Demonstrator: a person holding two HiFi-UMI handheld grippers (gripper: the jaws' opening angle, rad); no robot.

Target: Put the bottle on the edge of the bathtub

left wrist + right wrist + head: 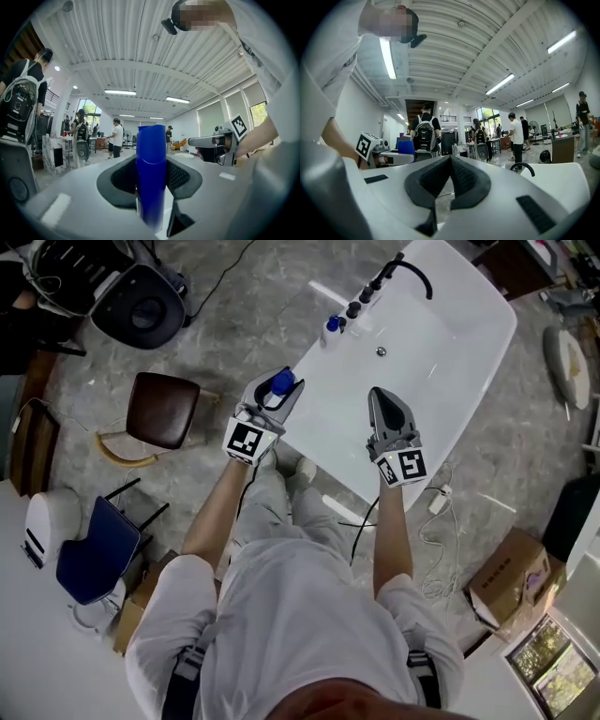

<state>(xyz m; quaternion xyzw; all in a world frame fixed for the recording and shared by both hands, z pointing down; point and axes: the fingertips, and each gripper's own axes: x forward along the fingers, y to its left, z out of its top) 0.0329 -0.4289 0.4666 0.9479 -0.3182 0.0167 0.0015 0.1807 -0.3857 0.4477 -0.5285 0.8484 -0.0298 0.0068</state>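
Forearms (pixel 211 521) extended toward bathtub (pixel 450 352). Left gripper (pixel 286 388) clamps blue bottle (pixel 151 168) upright, at bathtub's near rim — transport step judged in hand. Right gripper (pixel 380 399) above bathtub basin, jaws closed, empty. Next: set base flat on rim — then release.

bathtub (pixel 459 352): glossy white, smooth
bottle (pixel 151 178): smooth blue plastic, slight sheen
right gripper pads (pixel 466 180): matt black, ribbed
floor (pixel 244 324): grey mottled stone look

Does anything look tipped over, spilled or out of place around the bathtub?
Nothing stands out. The left gripper holds the blue-capped bottle upright, and a second bottle stands on the bathtub rim.
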